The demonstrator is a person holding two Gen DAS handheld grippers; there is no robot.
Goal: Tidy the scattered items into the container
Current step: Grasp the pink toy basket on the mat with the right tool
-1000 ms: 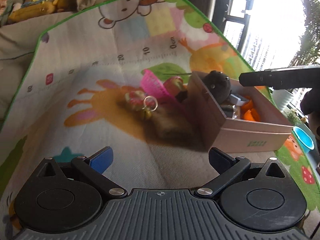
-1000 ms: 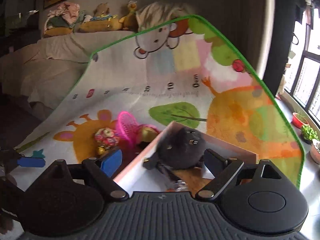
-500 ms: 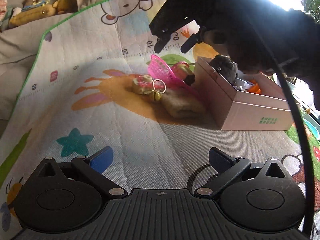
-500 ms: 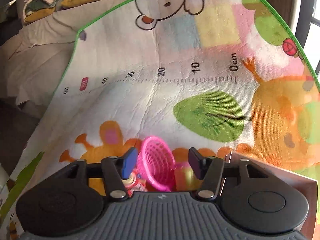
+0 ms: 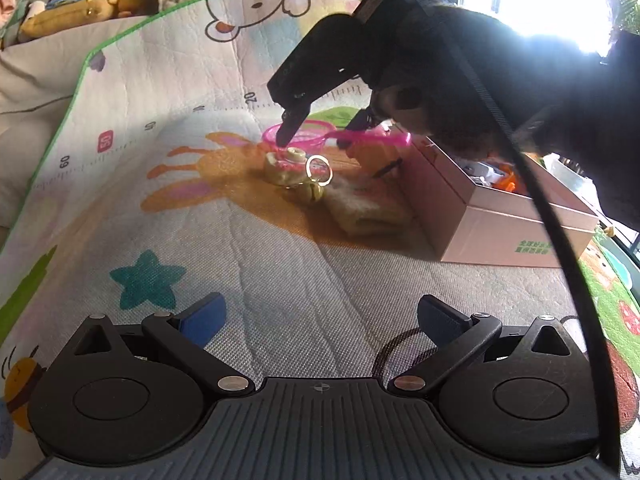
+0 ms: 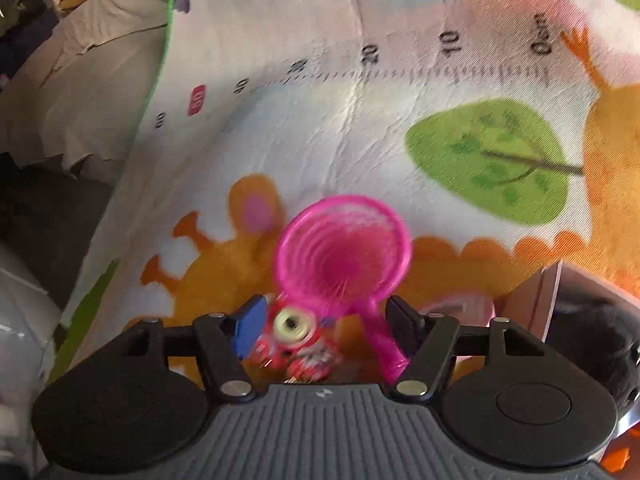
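Note:
A pink toy strainer (image 6: pixel 344 256) lies on the play mat, its handle running back between my right gripper's (image 6: pixel 325 314) fingers, close to the right one. A red toy with a metal ring (image 6: pixel 296 340) sits by the blue left pad. The jaws are closing, and the pads do not visibly press on either item. In the left wrist view the right gripper (image 5: pixel 320 136) points steeply down over the strainer (image 5: pixel 298 138), beside the pink cardboard box (image 5: pixel 500 220). My left gripper (image 5: pixel 320 308) hovers low over the mat, open with nothing between its fingers.
A beige fuzzy item (image 5: pixel 366 212) and an orange-yellow toy (image 5: pixel 372 156) lie against the box's left side. A dark plush (image 6: pixel 592 340) and orange pieces are inside the box. Stuffed toys (image 5: pixel 80 12) sit beyond the mat's far edge. A black cable (image 5: pixel 560 240) hangs at the right.
My right gripper swung left from above the box and sank over the pink strainer, tilting further down, with its jaws narrowing. The left gripper stayed put.

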